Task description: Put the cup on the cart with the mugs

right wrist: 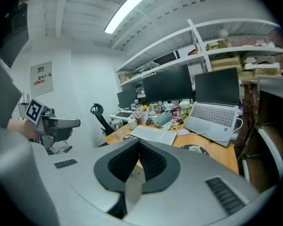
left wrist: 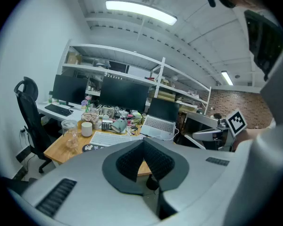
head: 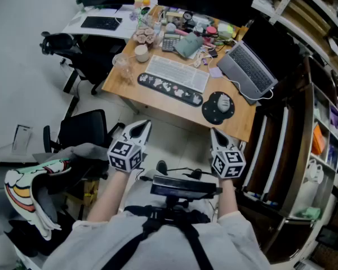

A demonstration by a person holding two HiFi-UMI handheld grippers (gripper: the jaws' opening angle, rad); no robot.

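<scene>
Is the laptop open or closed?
Open. The laptop has its screen standing up behind its uncovered keys.

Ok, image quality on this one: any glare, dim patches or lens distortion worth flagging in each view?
Head view: sharp and evenly lit on the desk, bowed at the edges, shelves on the right dim. Left gripper view: heavy fisheye, black corners, ceiling tube blown out. Right gripper view: same fisheye and dark corners, strip lamp glaring white.
</scene>
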